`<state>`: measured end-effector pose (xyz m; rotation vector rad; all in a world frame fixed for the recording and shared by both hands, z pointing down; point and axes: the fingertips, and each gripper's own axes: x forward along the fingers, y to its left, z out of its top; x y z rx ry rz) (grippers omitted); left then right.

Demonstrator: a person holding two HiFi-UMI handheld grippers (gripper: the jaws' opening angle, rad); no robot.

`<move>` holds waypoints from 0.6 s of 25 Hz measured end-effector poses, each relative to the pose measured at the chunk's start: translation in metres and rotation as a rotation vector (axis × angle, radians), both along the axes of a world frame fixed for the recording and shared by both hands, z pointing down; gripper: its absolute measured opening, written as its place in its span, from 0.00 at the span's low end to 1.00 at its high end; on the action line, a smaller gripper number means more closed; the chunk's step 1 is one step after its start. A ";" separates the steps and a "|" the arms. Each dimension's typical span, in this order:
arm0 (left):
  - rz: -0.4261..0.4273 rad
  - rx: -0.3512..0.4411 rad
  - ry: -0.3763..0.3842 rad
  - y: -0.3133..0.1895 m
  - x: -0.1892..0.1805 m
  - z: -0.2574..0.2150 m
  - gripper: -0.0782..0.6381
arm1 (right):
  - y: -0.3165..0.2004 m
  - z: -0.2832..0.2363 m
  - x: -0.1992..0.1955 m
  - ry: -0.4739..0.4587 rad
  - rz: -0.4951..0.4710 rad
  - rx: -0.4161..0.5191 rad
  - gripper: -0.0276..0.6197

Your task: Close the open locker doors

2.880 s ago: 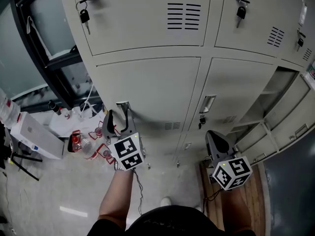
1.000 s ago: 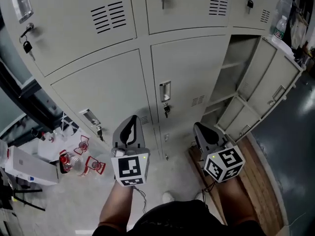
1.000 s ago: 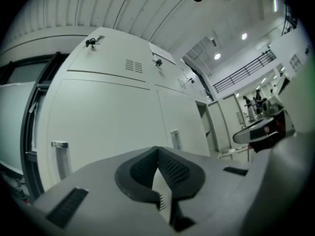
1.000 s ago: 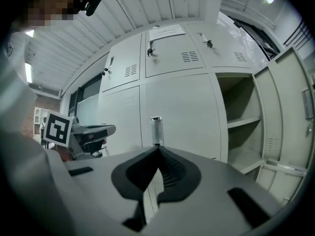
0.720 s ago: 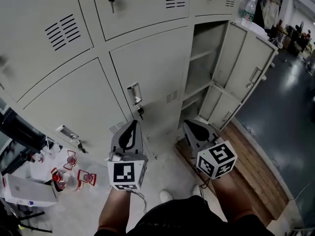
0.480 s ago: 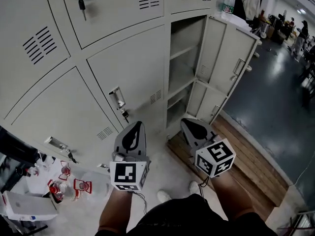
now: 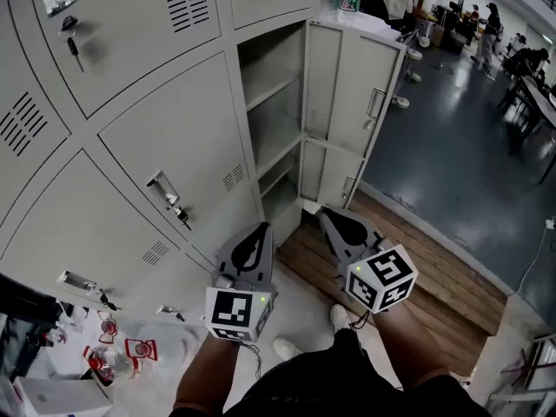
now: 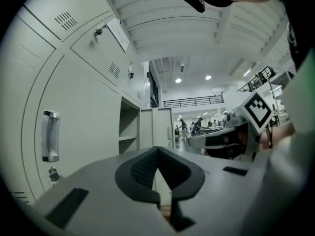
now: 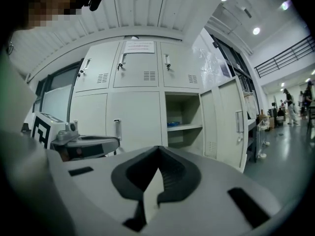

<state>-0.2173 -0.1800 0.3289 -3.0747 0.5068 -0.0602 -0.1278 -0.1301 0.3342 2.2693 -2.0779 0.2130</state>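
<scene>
As left claw (image 7: 259, 229) and right claw (image 7: 327, 215) sit closed — empty | smooth metal locker doors (image 7: 349, 89) open

This is looking like a locker area at the edge of a big open work hall. A bank of pale metal lockers (image 7: 130, 120) is filling one side. Keys (image 7: 76, 53) are hanging from their locks, and two doors (image 7: 352, 94) at the end are standing open onto shelves (image 7: 274, 89). A wooden platform (image 7: 417, 268) is lying at the foot of them. Beyond, a dark polished floor (image 7: 443, 146) is reflecting the lamps, and people (image 7: 489, 20) are standing among tables (image 7: 534, 94) far off. Overhead, a high ribbed ceiling (image 8: 162, 23) is carrying round lights (image 8: 208, 77), and a railing (image 8: 192, 101) is running along an upper level.
</scene>
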 end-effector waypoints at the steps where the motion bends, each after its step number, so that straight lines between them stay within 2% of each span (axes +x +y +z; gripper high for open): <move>1: 0.016 -0.003 0.002 0.005 0.007 0.001 0.12 | 0.004 0.001 0.005 -0.003 0.009 0.002 0.03; 10: 0.088 -0.053 0.000 0.040 0.062 0.006 0.12 | 0.034 0.004 0.059 -0.018 0.053 0.014 0.03; 15: 0.101 -0.049 -0.030 0.053 0.093 0.008 0.12 | 0.043 0.004 0.092 -0.017 0.051 0.013 0.03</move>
